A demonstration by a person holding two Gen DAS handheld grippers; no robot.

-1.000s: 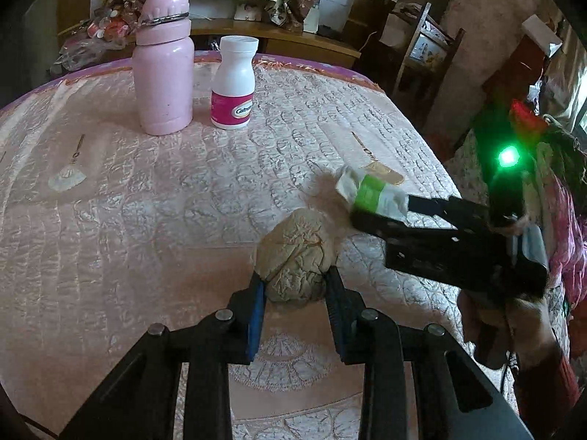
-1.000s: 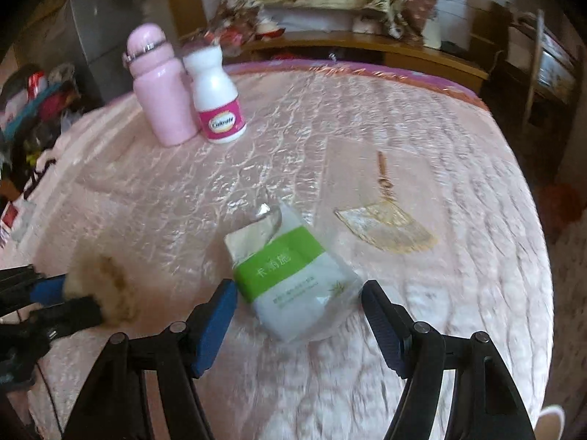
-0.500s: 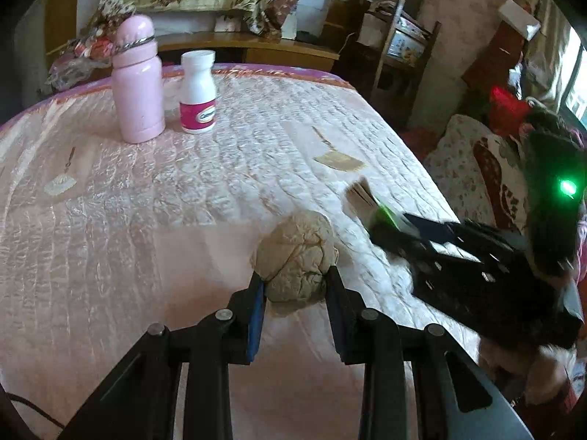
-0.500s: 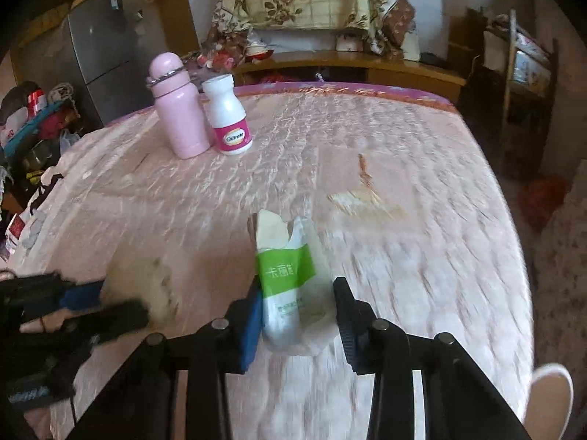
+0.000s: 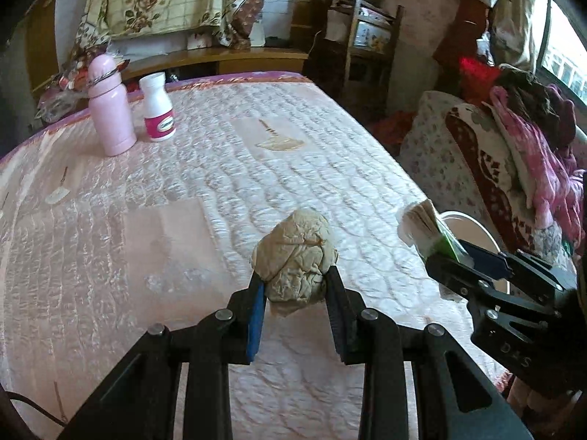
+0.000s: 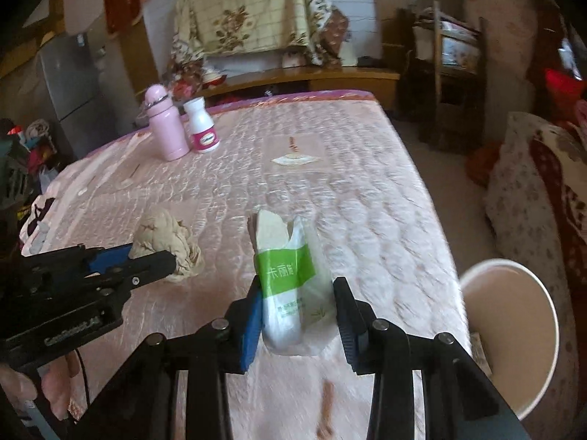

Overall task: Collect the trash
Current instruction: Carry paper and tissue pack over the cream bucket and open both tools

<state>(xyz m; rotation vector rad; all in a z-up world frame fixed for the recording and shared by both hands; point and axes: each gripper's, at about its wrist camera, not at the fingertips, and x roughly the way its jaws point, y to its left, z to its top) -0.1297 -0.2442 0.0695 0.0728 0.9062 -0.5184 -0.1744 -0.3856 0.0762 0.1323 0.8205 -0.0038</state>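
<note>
Right hand-held gripper (image 6: 298,306) has just clamped the tissue pack (image 6: 290,286), now lifted

Black jaws, blue pads, probably silver screws.

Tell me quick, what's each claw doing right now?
Left gripper: closed on a crumpled beige paper wad.
Right gripper: closed on a green-labelled tissue packet; its jaws have just been closing.
</note>
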